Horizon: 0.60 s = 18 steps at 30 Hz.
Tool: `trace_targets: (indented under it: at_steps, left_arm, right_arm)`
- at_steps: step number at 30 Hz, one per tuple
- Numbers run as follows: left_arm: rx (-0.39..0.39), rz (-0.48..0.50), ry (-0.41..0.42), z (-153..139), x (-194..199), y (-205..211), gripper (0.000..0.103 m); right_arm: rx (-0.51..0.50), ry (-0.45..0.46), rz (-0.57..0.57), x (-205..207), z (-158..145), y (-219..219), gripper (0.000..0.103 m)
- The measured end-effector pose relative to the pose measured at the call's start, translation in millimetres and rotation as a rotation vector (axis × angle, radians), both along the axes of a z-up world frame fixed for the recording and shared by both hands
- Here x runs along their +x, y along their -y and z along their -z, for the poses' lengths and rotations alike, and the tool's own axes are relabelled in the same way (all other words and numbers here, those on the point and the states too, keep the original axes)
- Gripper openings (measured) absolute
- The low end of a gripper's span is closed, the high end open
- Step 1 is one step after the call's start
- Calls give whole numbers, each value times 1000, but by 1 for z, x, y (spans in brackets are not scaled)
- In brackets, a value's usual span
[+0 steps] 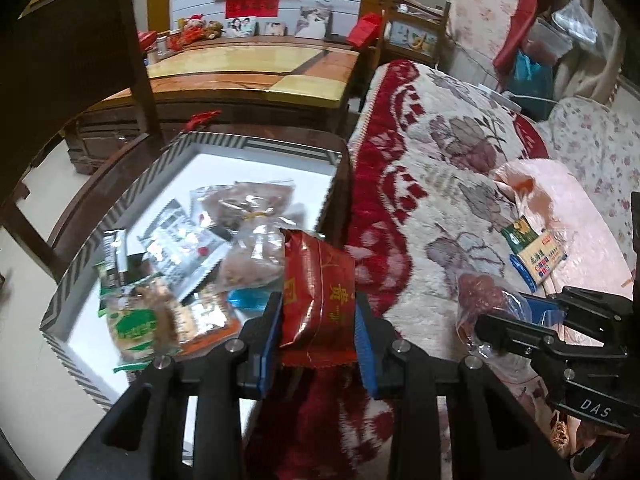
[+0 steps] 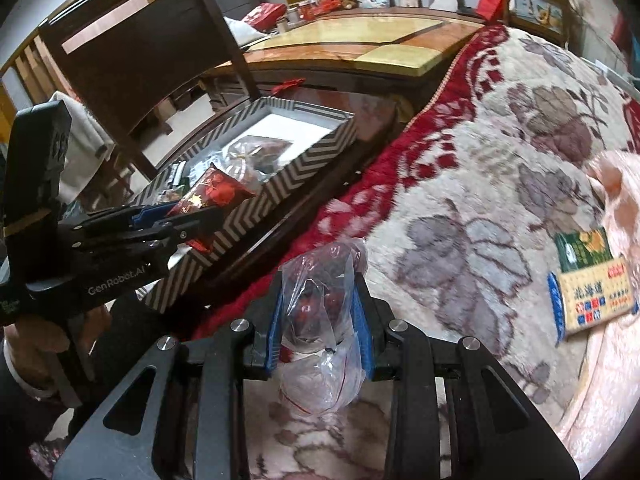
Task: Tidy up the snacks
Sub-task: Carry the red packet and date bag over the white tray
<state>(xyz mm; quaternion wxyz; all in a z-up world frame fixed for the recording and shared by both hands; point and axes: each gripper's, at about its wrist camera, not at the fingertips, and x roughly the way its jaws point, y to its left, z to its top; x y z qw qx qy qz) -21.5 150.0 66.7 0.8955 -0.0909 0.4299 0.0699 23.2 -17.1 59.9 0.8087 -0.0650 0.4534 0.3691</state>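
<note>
Our left hand-held gripper pinches the light, crinkly red packet mid-body; our right hand-held gripper clamps the limp, slippery plastic bag, best held near its bunched neck.

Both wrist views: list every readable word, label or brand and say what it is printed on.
"DAS": black body of the right gripper, seen from the left wrist.
"GenRobot.AI": black body of the left gripper, seen from the right wrist.
"北海道": green-and-yellow snack packet on the blanket; its smaller print is blurred.
Red foil snack packet: gold characters, too blurred to read.
</note>
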Motion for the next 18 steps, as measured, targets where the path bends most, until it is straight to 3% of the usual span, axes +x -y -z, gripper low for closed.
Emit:
trace_targets:
  at_steps: [18]
  left_arm:
    - [-16, -144, 18, -3, -13, -65, 36]
  right_arm:
    - [-31, 17, -141, 6, -9, -84, 29]
